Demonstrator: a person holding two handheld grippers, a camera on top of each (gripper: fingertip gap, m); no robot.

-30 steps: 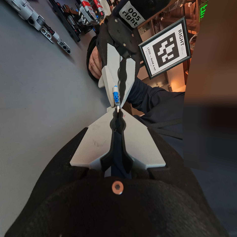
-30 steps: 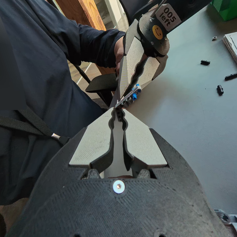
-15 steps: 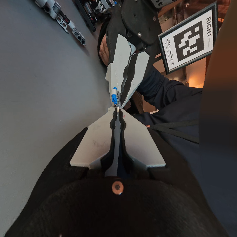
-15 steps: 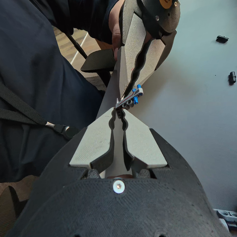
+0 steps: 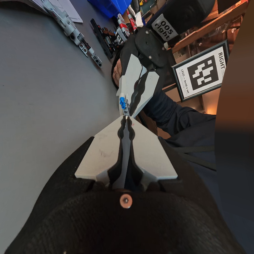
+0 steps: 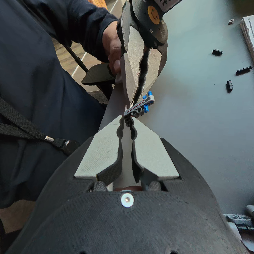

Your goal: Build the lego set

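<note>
My right gripper (image 6: 127,121) is shut on the dark end of a small lego assembly (image 6: 138,106). The assembly is a grey beam with a red stripe and blue pins. My left gripper (image 5: 126,118) is shut on a tiny pale pin (image 5: 126,117) and holds it against the assembly (image 5: 125,108). The two grippers meet tip to tip just above the grey table's front edge. The left gripper also shows in the right wrist view (image 6: 132,103), and the right gripper in the left wrist view (image 5: 132,114).
Black pins (image 6: 217,52) (image 6: 229,85) and a booklet (image 6: 247,31) lie on the grey table (image 6: 192,123). Grey parts (image 6: 239,218) sit near my right gripper. A grey lego build (image 5: 71,28), more parts (image 5: 107,38) and a framed marker sign (image 5: 199,72) are farther off. The person's dark sleeve is close. The grippers are tip to tip, or close to it.
Both grippers stayed tip to tip while they shifted together. The assembly's striped face has turned more toward the right wrist camera.
</note>
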